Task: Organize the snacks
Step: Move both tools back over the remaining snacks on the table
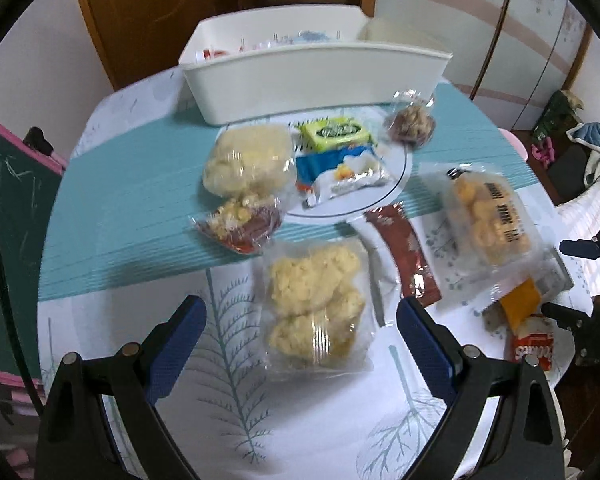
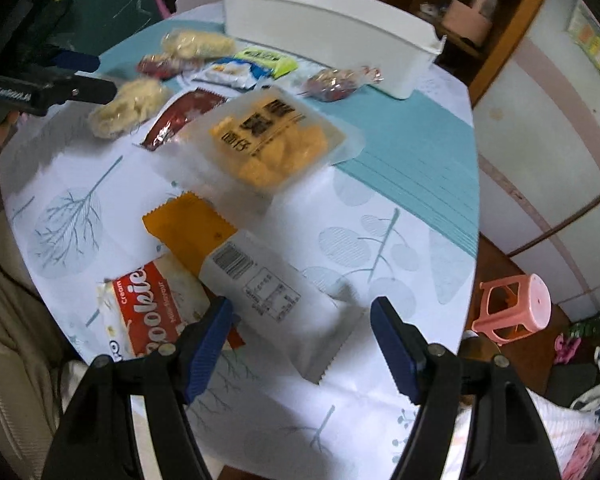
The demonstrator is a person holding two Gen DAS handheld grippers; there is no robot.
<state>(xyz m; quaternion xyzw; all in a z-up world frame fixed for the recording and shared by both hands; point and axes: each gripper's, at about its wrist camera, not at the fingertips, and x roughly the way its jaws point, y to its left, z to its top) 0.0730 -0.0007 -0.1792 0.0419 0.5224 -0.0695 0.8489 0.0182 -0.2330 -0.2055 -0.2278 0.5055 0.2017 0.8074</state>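
A white bin [image 1: 312, 80] stands at the far side of the round table, with some packs inside. My left gripper [image 1: 302, 336] hangs open over a clear pack of pale crumbly snacks [image 1: 314, 304], which lies between its pads without touching them. My right gripper [image 2: 302, 340] is open too, straddling a white and orange wrapper with a barcode [image 2: 268, 280]. A red cookies pack [image 2: 148, 304] lies beside its left finger [image 2: 208, 344]. A pack of yellow puffs [image 2: 276, 144] and a brown sachet [image 2: 184, 116] lie further in.
More snacks crowd the space in front of the bin: a second pale pack [image 1: 248, 160], a green pack [image 1: 334, 132], a blue and white pack [image 1: 340, 176], a red popcorn pack [image 1: 240, 220], a nut pack [image 1: 410, 120]. A pink stool [image 2: 516, 308] stands past the table's right edge.
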